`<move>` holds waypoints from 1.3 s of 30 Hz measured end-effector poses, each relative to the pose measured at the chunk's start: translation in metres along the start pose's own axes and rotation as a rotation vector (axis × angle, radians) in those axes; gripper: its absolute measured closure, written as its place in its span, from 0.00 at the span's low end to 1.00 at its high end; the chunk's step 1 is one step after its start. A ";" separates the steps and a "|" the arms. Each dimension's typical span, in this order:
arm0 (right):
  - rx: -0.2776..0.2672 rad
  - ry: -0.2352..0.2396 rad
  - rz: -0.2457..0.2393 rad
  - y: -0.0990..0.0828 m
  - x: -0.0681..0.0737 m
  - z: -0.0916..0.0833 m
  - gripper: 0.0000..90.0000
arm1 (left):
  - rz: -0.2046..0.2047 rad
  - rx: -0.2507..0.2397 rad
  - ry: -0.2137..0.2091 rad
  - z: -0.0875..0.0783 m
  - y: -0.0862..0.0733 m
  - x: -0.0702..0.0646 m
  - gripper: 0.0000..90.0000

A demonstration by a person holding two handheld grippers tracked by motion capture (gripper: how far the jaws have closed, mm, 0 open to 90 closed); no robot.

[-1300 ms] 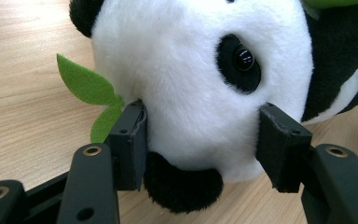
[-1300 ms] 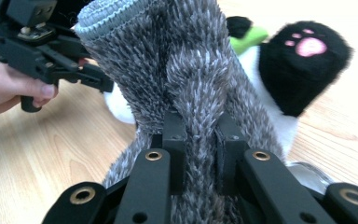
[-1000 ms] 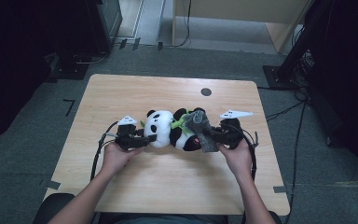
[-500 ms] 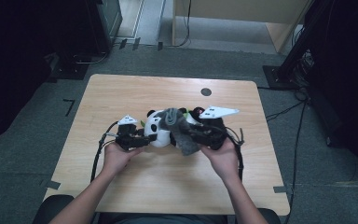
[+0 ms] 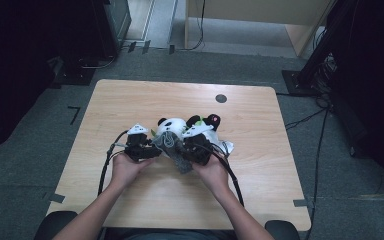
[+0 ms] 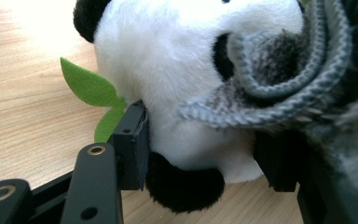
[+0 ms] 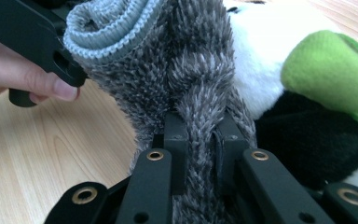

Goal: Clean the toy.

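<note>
A person's two hand-held grippers work a grey sock onto a plush panda near the middle of the wooden desk, a little toward its near edge. At left, the left gripper (image 5: 141, 148) has its fingers (image 6: 133, 144) part-way apart and just closing in on the panda (image 6: 186, 70); one pad lies against the white fur, while the other is half hidden behind the sock, so a firm hold cannot be confirmed. At centre, the sock (image 5: 172, 147) drapes over the toy, its ribbed, smooth-knit cuff (image 6: 279, 79) gaping beside the panda's face. At right, the right gripper (image 7: 200, 135) has its fingers pinched tight on a fold of the sock's shaggy grey body. By the look of it the job is barely begun: the sock is brought up to the toy, but no part of the panda sits inside the cuff. The panda is soft, rounded, black and white, with flat green felt leaves (image 6: 91, 91).
</note>
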State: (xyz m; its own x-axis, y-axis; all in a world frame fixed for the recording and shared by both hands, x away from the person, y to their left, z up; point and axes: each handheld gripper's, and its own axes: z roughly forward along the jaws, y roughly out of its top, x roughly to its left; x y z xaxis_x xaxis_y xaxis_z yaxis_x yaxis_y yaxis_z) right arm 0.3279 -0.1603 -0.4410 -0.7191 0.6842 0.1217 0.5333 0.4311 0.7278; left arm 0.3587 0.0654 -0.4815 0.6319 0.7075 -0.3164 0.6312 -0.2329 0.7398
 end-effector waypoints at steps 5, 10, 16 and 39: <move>0.016 -0.008 0.006 -0.003 -0.004 -0.005 0.89 | 0.014 0.006 0.003 0.001 0.000 -0.001 0.49; 0.026 -0.019 0.005 -0.004 -0.008 -0.011 0.89 | 0.023 0.011 0.006 0.001 0.001 -0.002 0.50; 0.029 -0.038 0.009 -0.007 -0.012 -0.020 0.89 | 0.021 0.016 0.004 0.001 0.001 -0.002 0.51; -0.088 -0.159 0.137 -0.014 -0.051 -0.081 0.88 | 0.024 0.017 -0.008 0.005 0.003 -0.002 0.51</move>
State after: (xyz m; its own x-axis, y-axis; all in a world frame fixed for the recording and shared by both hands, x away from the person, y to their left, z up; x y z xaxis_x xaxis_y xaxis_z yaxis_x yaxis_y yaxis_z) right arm 0.3209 -0.2483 -0.4030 -0.5599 0.8198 0.1203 0.5748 0.2798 0.7690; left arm 0.3623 0.0600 -0.4817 0.6506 0.6963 -0.3033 0.6232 -0.2612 0.7371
